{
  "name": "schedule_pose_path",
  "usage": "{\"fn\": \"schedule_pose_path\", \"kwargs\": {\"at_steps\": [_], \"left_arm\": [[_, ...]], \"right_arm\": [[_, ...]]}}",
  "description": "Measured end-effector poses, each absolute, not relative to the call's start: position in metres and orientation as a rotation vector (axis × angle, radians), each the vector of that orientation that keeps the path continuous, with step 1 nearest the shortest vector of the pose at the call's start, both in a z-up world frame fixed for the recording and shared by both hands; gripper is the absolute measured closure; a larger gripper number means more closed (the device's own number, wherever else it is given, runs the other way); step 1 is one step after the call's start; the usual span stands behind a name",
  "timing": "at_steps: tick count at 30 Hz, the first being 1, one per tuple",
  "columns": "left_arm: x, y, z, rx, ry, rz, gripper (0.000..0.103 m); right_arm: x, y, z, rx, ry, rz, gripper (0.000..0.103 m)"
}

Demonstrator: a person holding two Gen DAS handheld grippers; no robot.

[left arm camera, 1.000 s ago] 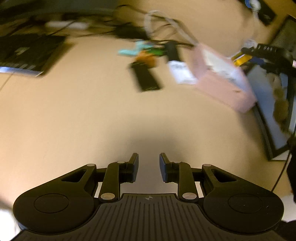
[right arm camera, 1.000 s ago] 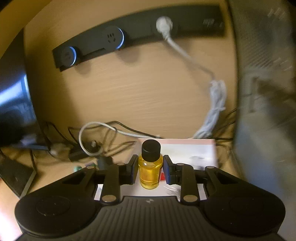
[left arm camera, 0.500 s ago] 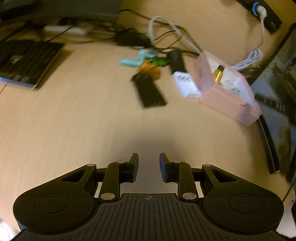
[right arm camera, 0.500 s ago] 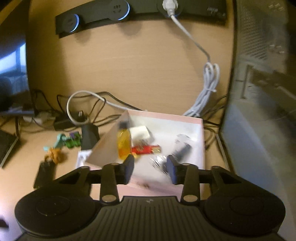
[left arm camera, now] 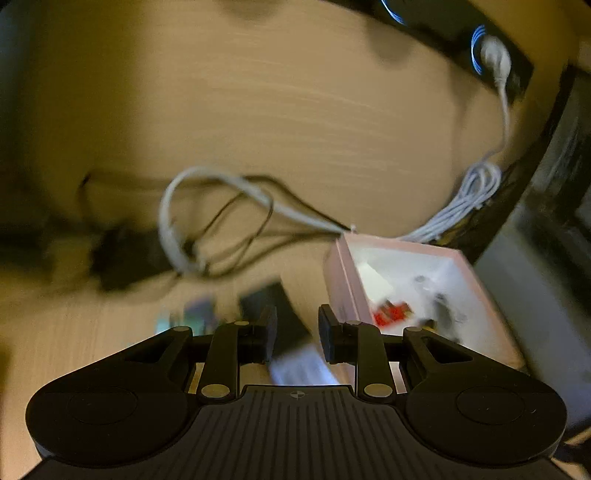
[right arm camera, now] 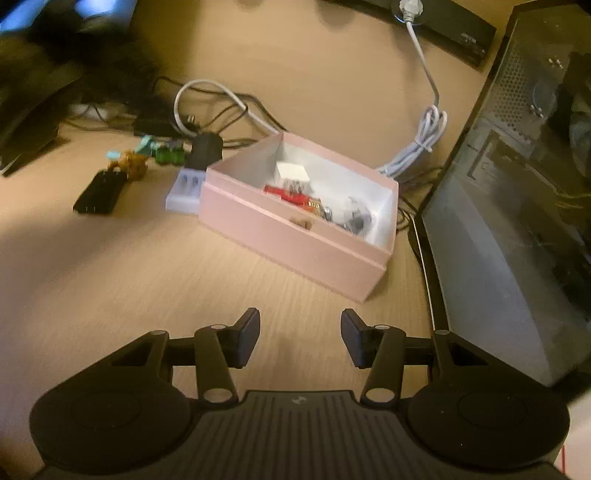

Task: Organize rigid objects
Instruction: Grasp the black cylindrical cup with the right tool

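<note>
**Grippers hang empty beside a half-filled pink box**

Fingers spread wide and holding nothing: that is how we find the right gripper (right arm camera: 299, 341), poised above bare wooden surface (right arm camera: 129, 266) well short of the pink box (right arm camera: 295, 236). The open box sits on the surface with its white interior showing. Inside we make out a red item (right arm camera: 286, 194), a white block (right arm camera: 293, 172) against the far wall, and a grey-and-silver clutter (right arm camera: 354, 218) toward the right end; blur keeps us from naming these more closely.

Touching the box's left end lies a pale lilac holder (right arm camera: 183, 192). Beyond it stands a black adapter (right arm camera: 205, 151), and to the left are a green piece (right arm camera: 170, 154), a teal piece (right arm camera: 146, 144), an orange-brown figure (right arm camera: 133, 164) and a flat black slab (right arm camera: 101, 192), all still outside the box. A white cable (right arm camera: 424, 144) runs from a black power strip (right arm camera: 443, 18) at the back and bundles just behind the box. A dark computer case (right arm camera: 517, 206) rises to the right.

In the left wrist view, heavily blurred, the left gripper (left arm camera: 293, 338) hovers close beside the box's left wall (left arm camera: 336, 284), its fingers narrowly parted with nothing gripped between them. We see a dark block (left arm camera: 280, 314) and a pale smear (left arm camera: 303, 365) beneath it, but cannot tell which objects these are.
</note>
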State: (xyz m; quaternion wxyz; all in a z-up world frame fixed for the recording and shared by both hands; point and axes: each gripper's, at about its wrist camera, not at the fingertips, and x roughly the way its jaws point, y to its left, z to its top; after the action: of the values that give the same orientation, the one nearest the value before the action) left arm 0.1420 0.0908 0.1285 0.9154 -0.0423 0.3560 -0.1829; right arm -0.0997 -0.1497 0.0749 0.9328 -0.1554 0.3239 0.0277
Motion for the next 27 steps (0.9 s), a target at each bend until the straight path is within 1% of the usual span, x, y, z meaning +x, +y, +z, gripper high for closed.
{"fn": "schedule_pose_path", "kwargs": {"at_steps": [3, 5, 7, 10, 12, 17, 22, 27], "left_arm": [[0.180, 0.070, 0.115, 0.061, 0.742, -0.392, 0.076], [0.198, 0.064, 0.107, 0.093, 0.735, -0.392, 0.076], [0.216, 0.064, 0.103, 0.040, 0.752, -0.412, 0.076], [0.241, 0.071, 0.091, -0.054, 0.843, -0.435, 0.076], [0.245, 0.071, 0.083, -0.058, 0.889, -0.448, 0.076], [0.222, 0.067, 0.076, 0.014, 0.922, -0.535, 0.076], [0.178, 0.076, 0.075, 0.042, 0.928, -0.595, 0.076], [0.121, 0.094, 0.072, -0.020, 0.963, -0.681, 0.076]], "right_arm": [[-0.106, -0.153, 0.073, -0.297, 0.698, 0.024, 0.054], [-0.109, -0.157, 0.073, -0.292, 0.711, -0.009, 0.055], [-0.112, -0.162, 0.073, -0.281, 0.721, -0.048, 0.054], [-0.114, -0.174, 0.072, -0.251, 0.746, -0.100, 0.054], [-0.114, -0.180, 0.071, -0.235, 0.765, -0.129, 0.054], [-0.112, -0.185, 0.068, -0.210, 0.786, -0.148, 0.055], [-0.106, -0.177, 0.065, -0.231, 0.794, -0.103, 0.054], [-0.097, -0.164, 0.065, -0.221, 0.788, -0.004, 0.054]]}}
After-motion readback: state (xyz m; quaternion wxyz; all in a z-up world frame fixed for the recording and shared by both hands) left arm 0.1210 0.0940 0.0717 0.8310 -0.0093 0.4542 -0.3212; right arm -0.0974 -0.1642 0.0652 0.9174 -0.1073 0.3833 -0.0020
